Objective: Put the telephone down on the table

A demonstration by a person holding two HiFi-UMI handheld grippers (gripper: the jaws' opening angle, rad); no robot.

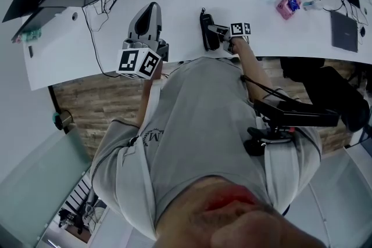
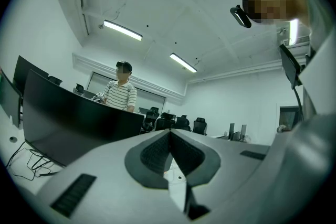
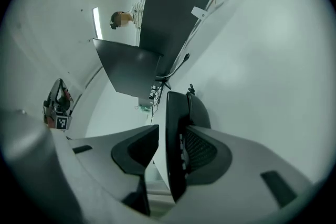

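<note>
Telephone between the parted right jaws, on the white tabletop

The right gripper (image 3: 167, 139) has its jaws partly open with the black telephone (image 3: 178, 113) standing edge-on between them. The handset lies against the pad on the picture's right, while a clear gap separates it from the other pad, so it is not pinched. In the head view the telephone lies on the tabletop (image 1: 174, 3) close to the near edge, in front of the person's chest. It seems to rest there, though the contact line itself is hard to make out from either view. The left gripper (image 2: 169, 136) is held up over the tabletop, well apart from the telephone on its left, its jaws closed tip to tip with nothing between them.
</note>
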